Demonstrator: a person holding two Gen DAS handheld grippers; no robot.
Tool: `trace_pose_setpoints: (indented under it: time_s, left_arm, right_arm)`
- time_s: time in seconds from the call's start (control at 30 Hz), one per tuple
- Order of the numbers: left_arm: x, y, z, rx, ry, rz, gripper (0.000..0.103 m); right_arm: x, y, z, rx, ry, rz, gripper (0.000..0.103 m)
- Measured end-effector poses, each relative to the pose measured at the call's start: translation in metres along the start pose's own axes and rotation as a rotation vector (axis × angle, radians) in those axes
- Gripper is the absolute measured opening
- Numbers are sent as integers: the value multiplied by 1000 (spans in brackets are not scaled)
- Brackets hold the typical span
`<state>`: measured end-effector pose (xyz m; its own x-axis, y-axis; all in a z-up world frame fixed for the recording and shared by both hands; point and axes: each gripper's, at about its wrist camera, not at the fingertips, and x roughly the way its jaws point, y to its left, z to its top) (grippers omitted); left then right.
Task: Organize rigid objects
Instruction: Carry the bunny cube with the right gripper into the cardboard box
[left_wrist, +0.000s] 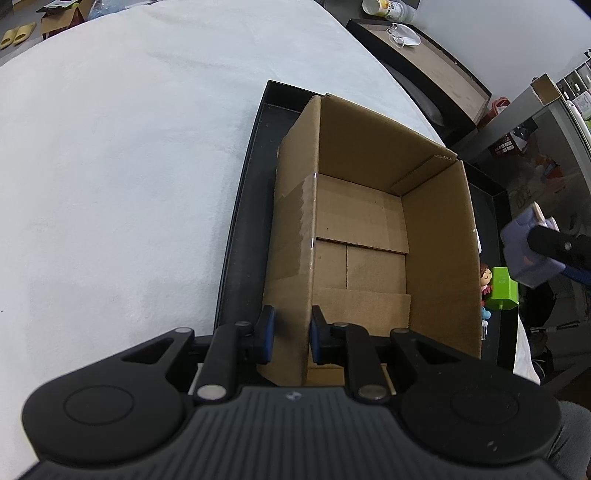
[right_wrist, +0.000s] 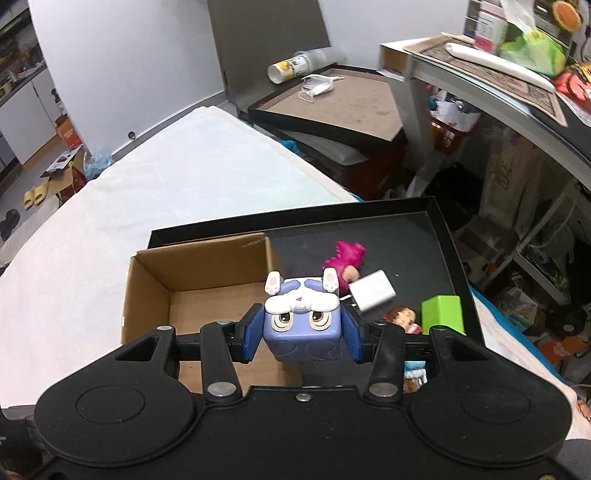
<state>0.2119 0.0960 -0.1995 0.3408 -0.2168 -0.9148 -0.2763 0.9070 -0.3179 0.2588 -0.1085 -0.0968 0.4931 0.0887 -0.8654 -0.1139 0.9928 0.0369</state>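
Purple cube toy (right_wrist: 303, 328) clamped in the right hand-held gripper (right_wrist: 301, 332).
It hangs above the cardboard box (right_wrist: 207, 273) (left hand-held gripper (left_wrist: 291, 334) pinches the box wall).

both grippers tilted steeply down
left gripper (left_wrist: 291, 334) pinches a thin wall edge; right gripper (right_wrist: 301, 334) clamps something between its pads.
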Motion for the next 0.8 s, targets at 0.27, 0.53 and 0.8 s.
trace_pose_setpoints:
  time_s: [0.27, 0.53, 0.8]
  left_arm:
    - [2, 1, 1, 5, -4, -7, 18]
    - [3, 4, 2, 1, -2, -21, 18]
    - [5, 8, 5, -6, 7, -37, 19]
  right_arm:
    - [10, 30, 5, -51, 13, 47, 44]
    - [28, 60, 9, -101, 56, 84, 44]
    - [45, 85, 17, -150, 87, 117, 44]
